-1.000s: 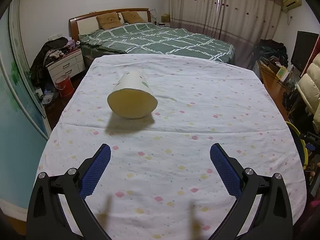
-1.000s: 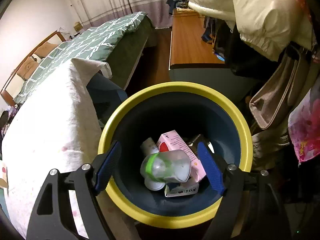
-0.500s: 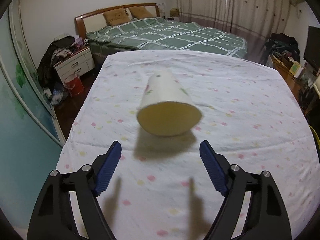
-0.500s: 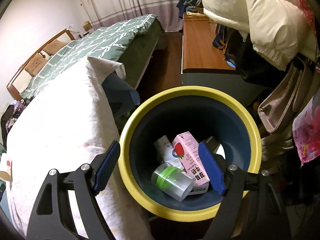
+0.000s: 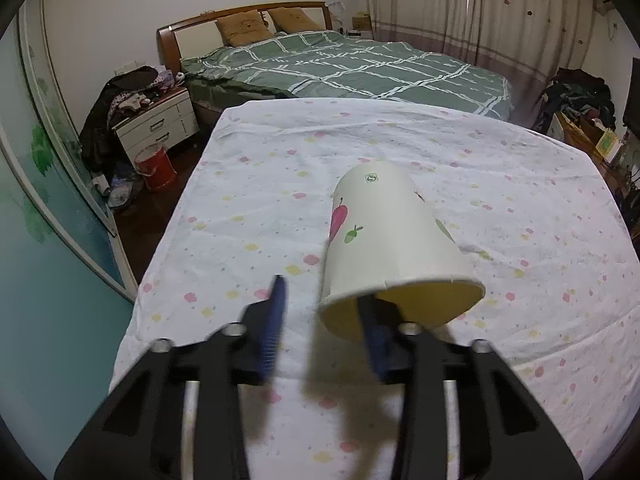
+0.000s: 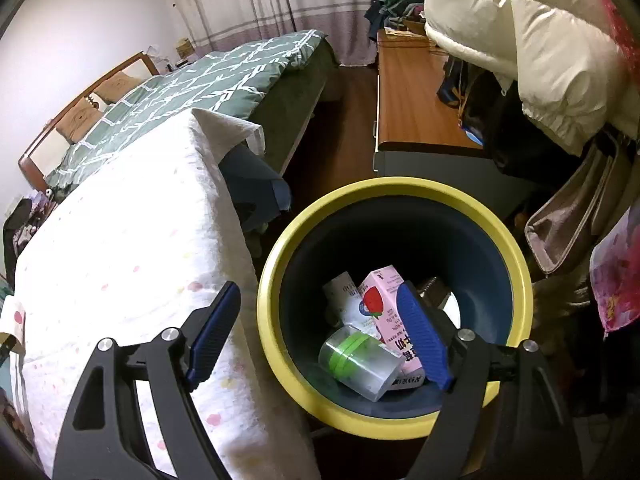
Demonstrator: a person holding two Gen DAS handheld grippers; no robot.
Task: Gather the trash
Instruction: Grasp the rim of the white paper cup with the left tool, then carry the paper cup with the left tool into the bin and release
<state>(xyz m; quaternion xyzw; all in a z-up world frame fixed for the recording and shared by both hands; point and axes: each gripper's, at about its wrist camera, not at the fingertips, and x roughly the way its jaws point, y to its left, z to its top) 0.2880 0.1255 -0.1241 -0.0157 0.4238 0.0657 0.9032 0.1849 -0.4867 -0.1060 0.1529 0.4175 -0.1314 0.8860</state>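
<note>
A white paper cup (image 5: 384, 236) with fruit prints lies on its side on the dotted tablecloth (image 5: 248, 208), mouth toward me. My left gripper (image 5: 324, 320) is closing around the cup's rim. Its right finger (image 5: 374, 344) is inside the mouth and its left finger (image 5: 276, 316) is outside, with a gap still showing to the cup wall. In the right wrist view my right gripper (image 6: 318, 292) hangs open and empty over the yellow-rimmed bin (image 6: 276, 280). The bin holds a clear plastic cup (image 6: 360, 360), a pink carton (image 6: 380, 300) and a white carton (image 6: 342, 296).
The bin stands on the floor at the table's right edge (image 6: 224, 240). Beyond the table are a green bed (image 5: 344, 64), a nightstand (image 5: 156, 124) and a red bucket (image 5: 154, 166). A wooden desk (image 6: 412, 92) and hanging coats (image 6: 520, 40) flank the bin.
The left gripper advanced to the paper cup and its jaws narrowed, the right finger entering the cup's mouth. In the right view the clear cup settled in the bin, which shifted rightward.
</note>
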